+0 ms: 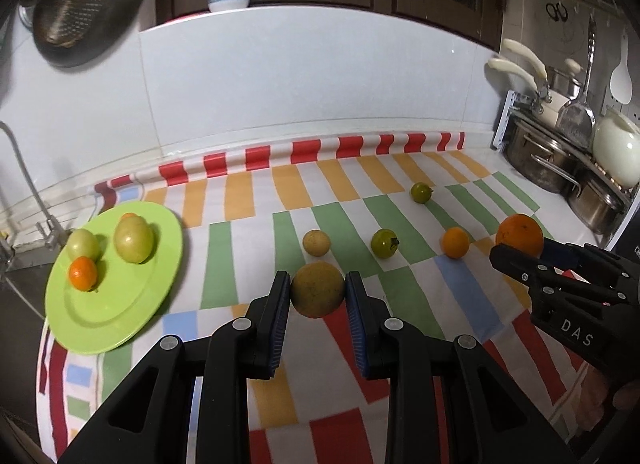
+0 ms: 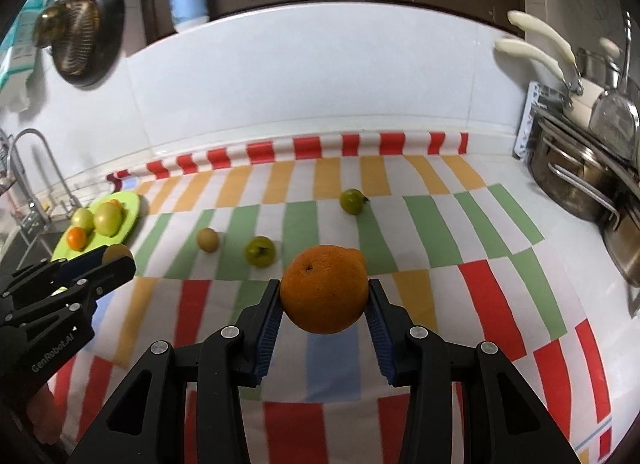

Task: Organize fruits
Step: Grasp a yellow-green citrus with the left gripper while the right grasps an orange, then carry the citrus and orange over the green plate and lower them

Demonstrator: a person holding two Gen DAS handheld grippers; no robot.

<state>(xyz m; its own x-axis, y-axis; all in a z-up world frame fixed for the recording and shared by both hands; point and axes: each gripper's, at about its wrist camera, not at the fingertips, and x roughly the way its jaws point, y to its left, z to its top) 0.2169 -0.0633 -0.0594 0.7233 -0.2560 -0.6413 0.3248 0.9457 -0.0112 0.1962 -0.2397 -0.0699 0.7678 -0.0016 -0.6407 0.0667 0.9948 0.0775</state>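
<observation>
Steel pots (image 1: 560, 159) at the counter's right end are cut off by the picture's edge, and a small orange fruit on the green plate (image 1: 80, 316) hides almost wholly behind a pale green one (image 1: 133, 240); the dark pan (image 2: 86, 29) hanging on the white tiles is blurred in the right wrist view; the striped cloth (image 1: 400, 264) lies flat and matte, its blocks red, orange, green and blue; two round green fruits and one small orange sit plainly on the smooth, glossy plate; loose on the cloth rest a small tan ball (image 1: 316, 242), two green tomatoes with dark stems (image 1: 385, 243) and a little orange (image 1: 455, 242); the left gripper (image 1: 318, 296) clamps a dull yellowish round fruit (image 1: 317, 290) between ribbed blue pads, clear of the cloth; the right gripper (image 2: 324, 300) grips a large pebbled orange (image 2: 324, 290), its jaws wider apart.
</observation>
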